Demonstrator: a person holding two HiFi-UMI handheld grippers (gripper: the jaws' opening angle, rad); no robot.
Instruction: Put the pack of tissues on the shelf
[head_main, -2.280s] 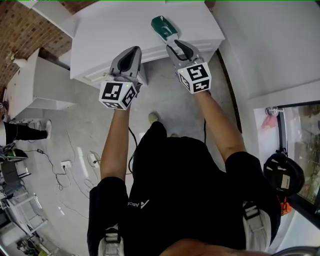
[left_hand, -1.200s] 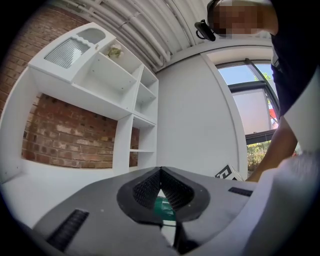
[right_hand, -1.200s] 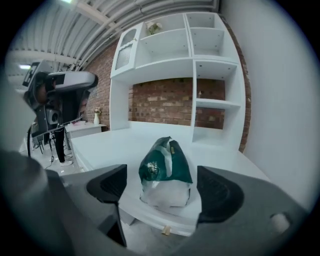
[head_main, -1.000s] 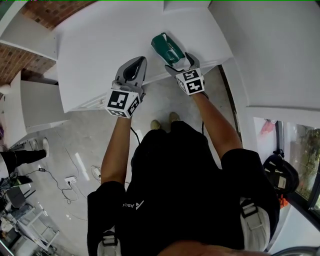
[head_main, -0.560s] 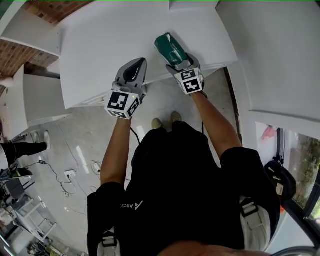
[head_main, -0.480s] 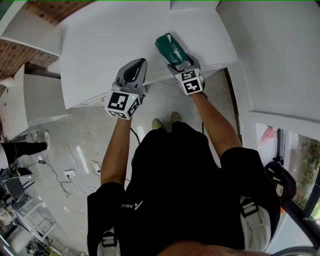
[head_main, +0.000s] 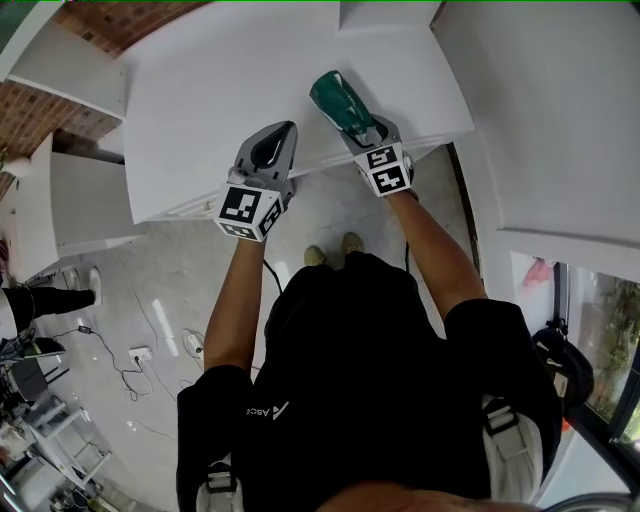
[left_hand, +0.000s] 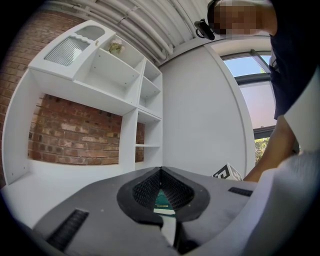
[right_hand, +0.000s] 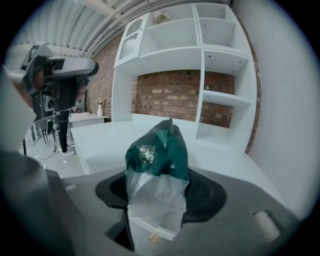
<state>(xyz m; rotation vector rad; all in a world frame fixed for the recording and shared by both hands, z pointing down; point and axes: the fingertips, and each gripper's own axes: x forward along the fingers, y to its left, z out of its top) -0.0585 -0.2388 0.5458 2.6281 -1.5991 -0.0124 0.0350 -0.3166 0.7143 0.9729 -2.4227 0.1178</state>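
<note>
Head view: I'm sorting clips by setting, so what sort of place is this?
Probably an indoor studio or test room fitted like a home: a white shelf unit against a bare brick wall, a white counter below it, and cables with a power strip lying on the pale glossy floor.

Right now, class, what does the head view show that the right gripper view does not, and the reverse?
Only the head view: the person's shoes and black shirt, seen from above. Only the right gripper view: the shelf compartments from the front, and the green pack with its clear end between jaws that are closing on it. Both: the pack in the right tool, above the white counter.
</note>
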